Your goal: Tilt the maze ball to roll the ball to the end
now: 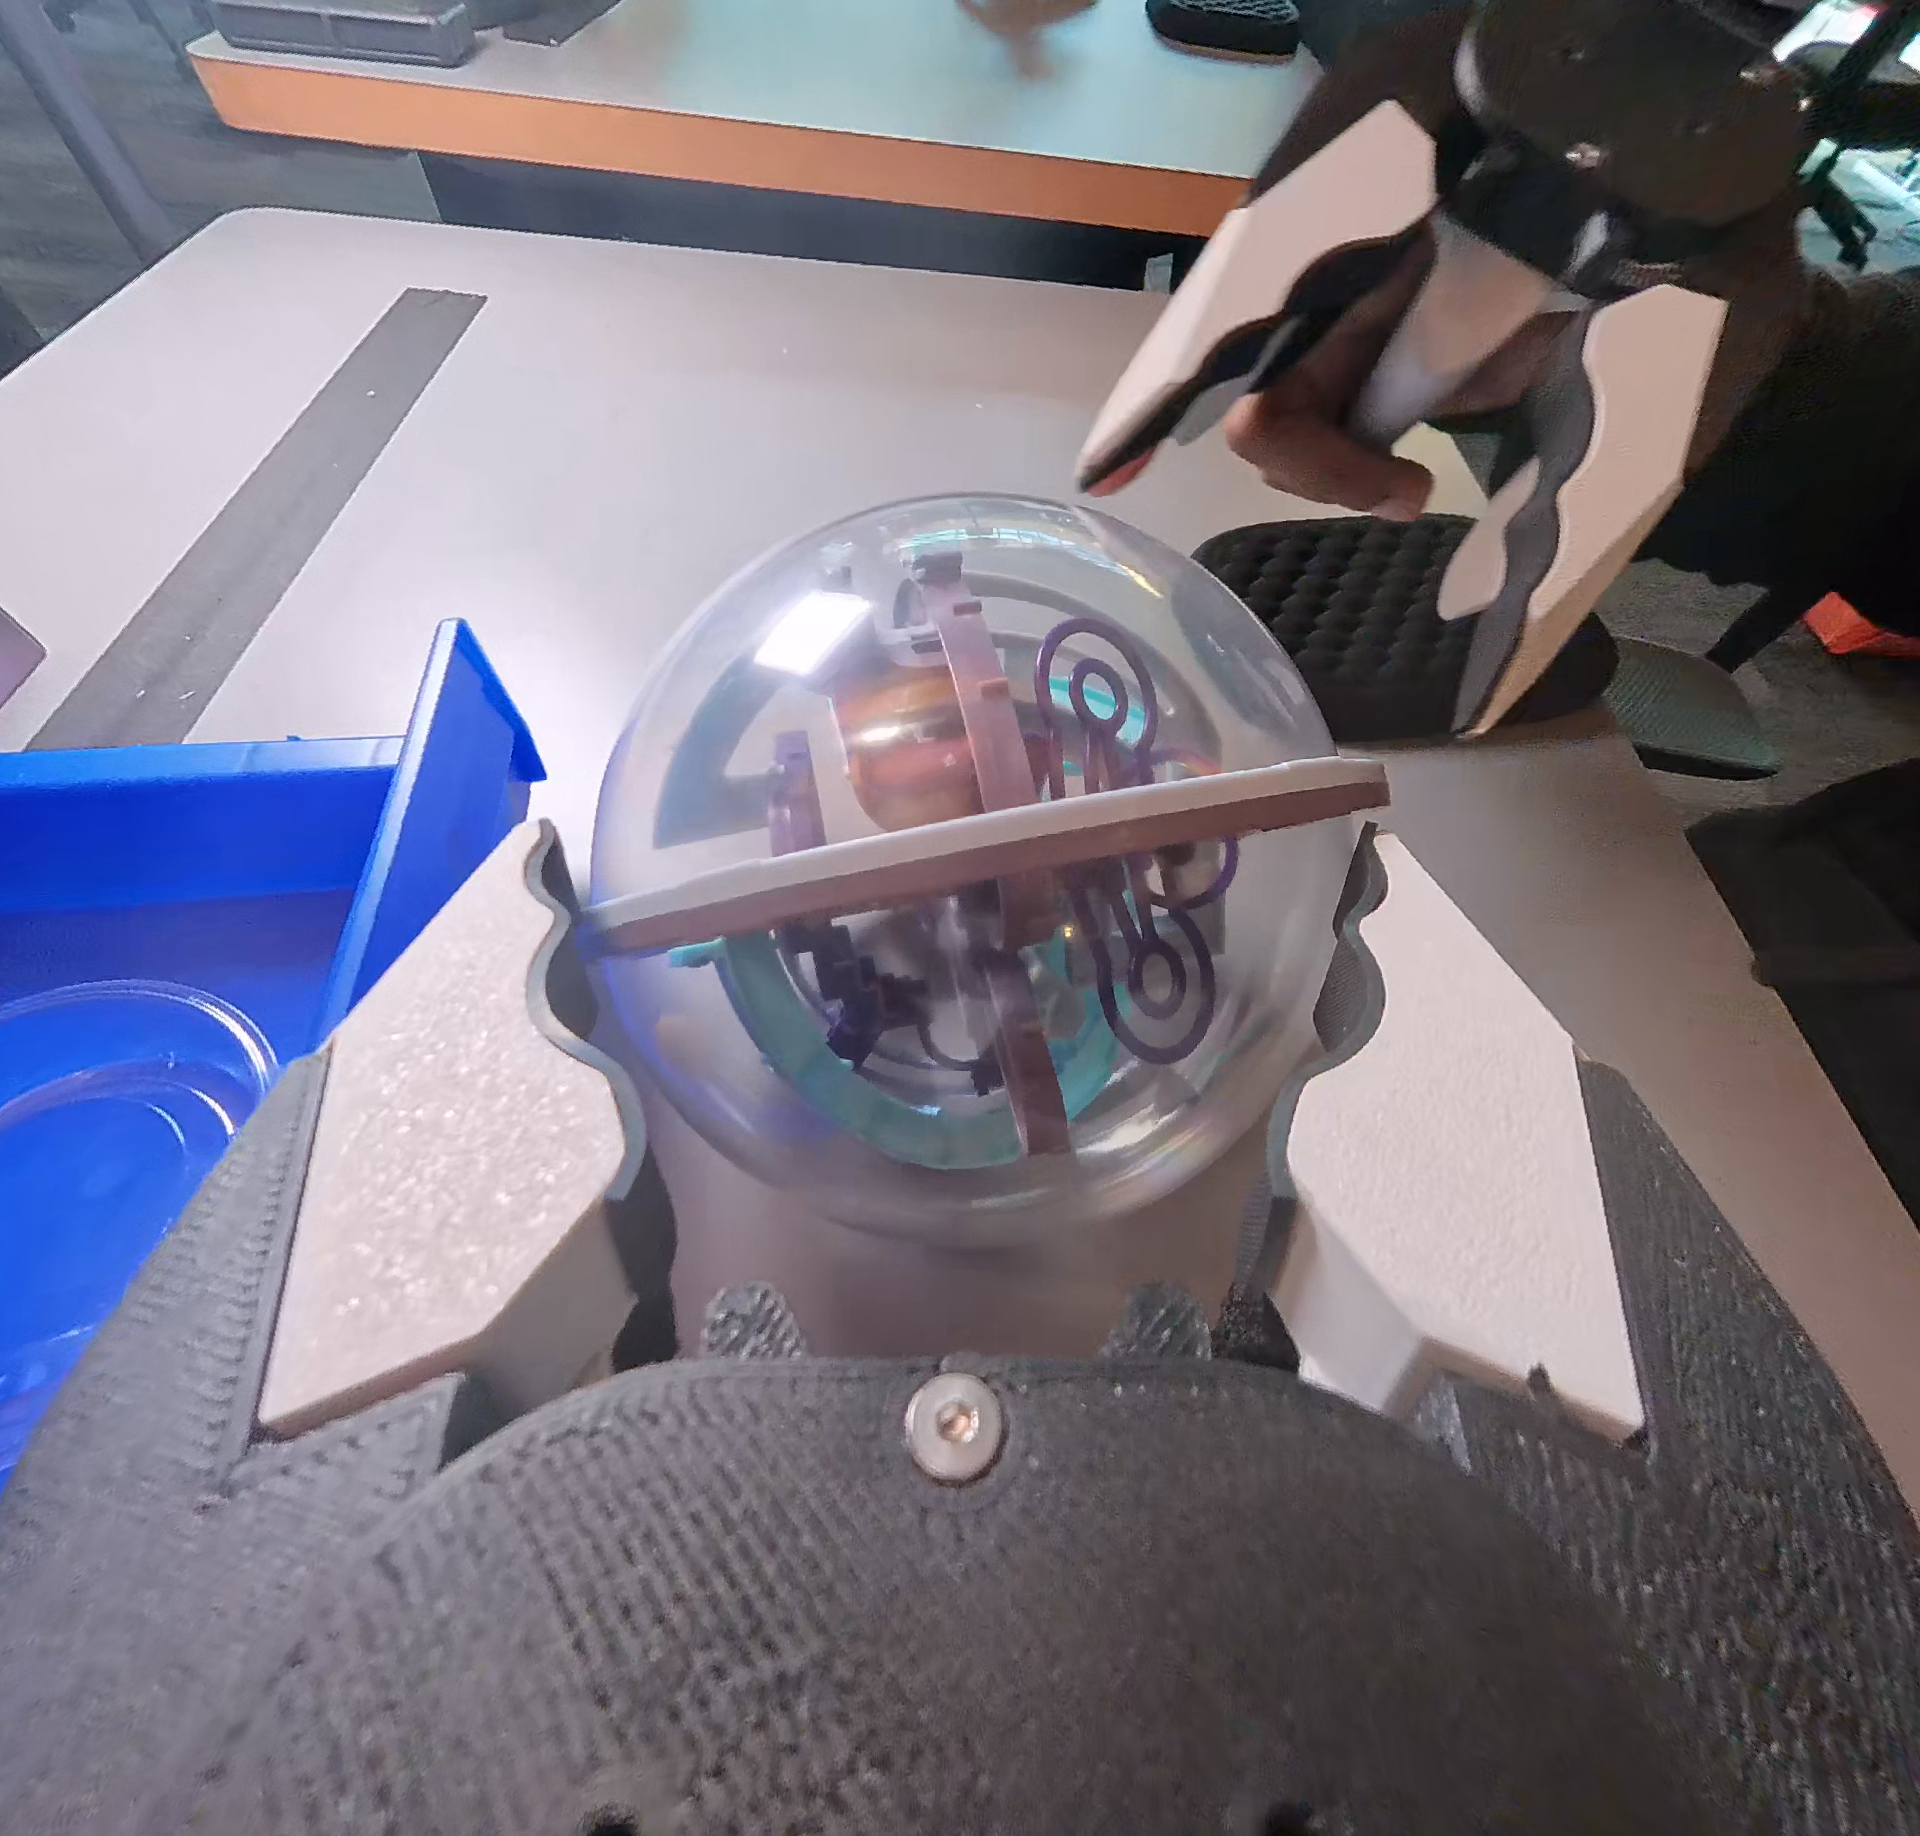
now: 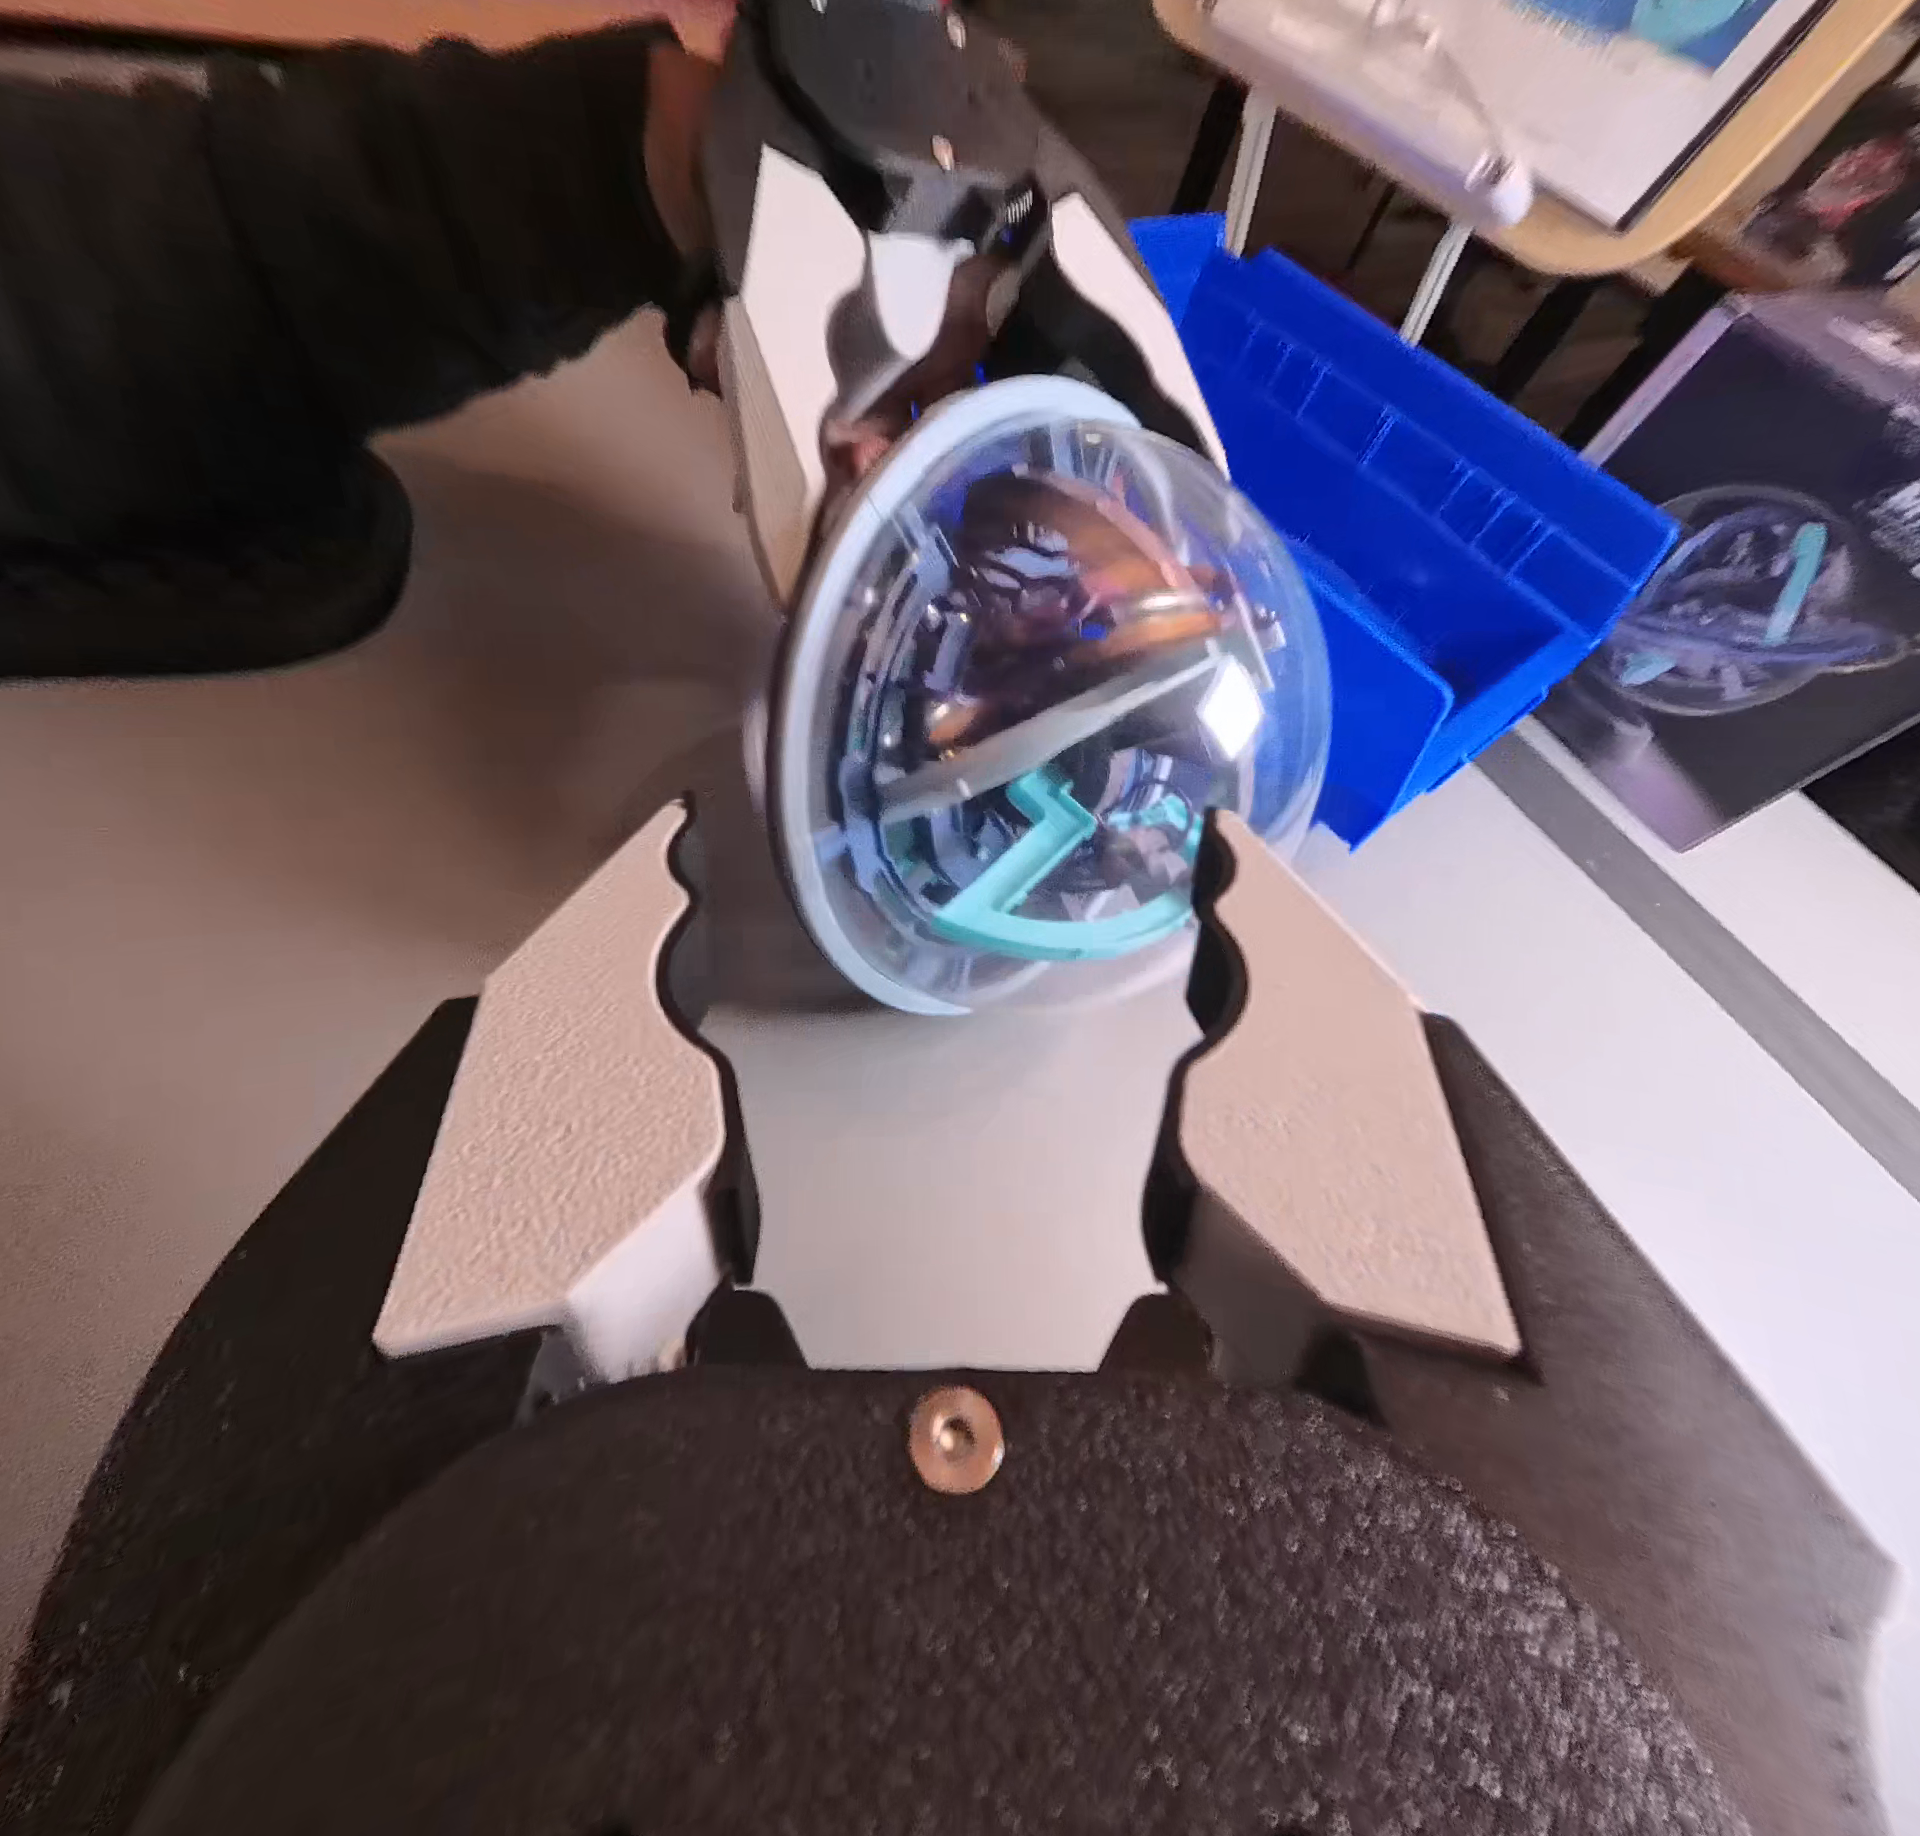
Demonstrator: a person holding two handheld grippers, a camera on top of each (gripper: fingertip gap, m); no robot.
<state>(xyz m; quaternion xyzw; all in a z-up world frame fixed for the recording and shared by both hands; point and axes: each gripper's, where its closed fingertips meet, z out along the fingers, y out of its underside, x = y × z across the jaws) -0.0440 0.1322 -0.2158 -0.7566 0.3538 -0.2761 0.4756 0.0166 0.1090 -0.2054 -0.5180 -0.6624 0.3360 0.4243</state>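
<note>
The maze ball (image 1: 966, 851) is a clear sphere with a white ring around its middle and purple, teal and orange tracks inside. My left gripper (image 1: 956, 836) is shut on it, with both pads against its sides and the ring's end on the left pad. In the right wrist view the ball (image 2: 1039, 706) shows with the ring nearly upright, just above the grey table (image 2: 312, 955), and the left gripper's fingers (image 2: 774, 384) stand behind it. My right gripper (image 2: 948, 820) is open and empty, just short of the ball. In the left wrist view the right gripper (image 1: 1283, 597) hangs above the ball to the right.
A blue bin (image 1: 208, 851) with a clear plastic dish (image 1: 125, 1090) inside stands close to the ball's left. A black mesh chair (image 1: 1351, 623) sits past the table's right edge. A dark box (image 2: 1766, 560) stands beyond the bin. Another table (image 1: 727, 72) is behind.
</note>
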